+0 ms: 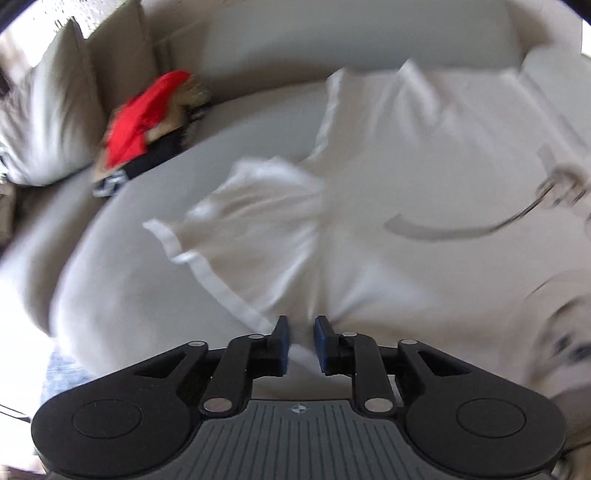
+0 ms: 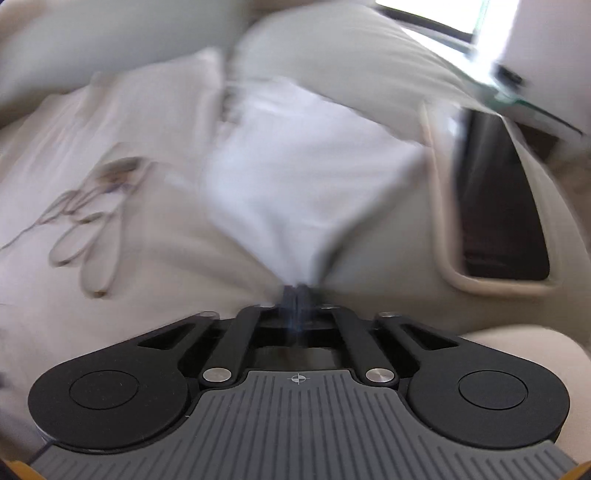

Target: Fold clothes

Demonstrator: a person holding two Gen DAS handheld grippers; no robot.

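Observation:
A white T-shirt point(image 1: 388, 177) lies spread on a pale grey cushion point(image 1: 110, 280), and its near sleeve point(image 1: 251, 206) is rumpled. My left gripper point(image 1: 301, 341) sits low at the shirt's near edge. It is open by a narrow gap, with white cloth showing between the blue pads point(image 1: 283, 343). In the right wrist view the white shirt point(image 2: 303, 166) rises in a taut cone from my right gripper point(image 2: 297, 291), which is shut on a pinch of it. A thin grey line print point(image 2: 92, 206) marks the shirt on the left. Both views are motion-blurred.
A pile of clothes with a red garment point(image 1: 144, 114) on top lies at the back left, beside a white pillow point(image 1: 44, 110). A dark opening with a beige rim point(image 2: 443, 206) lies right of my right gripper. A bright window point(image 2: 461, 18) is behind it.

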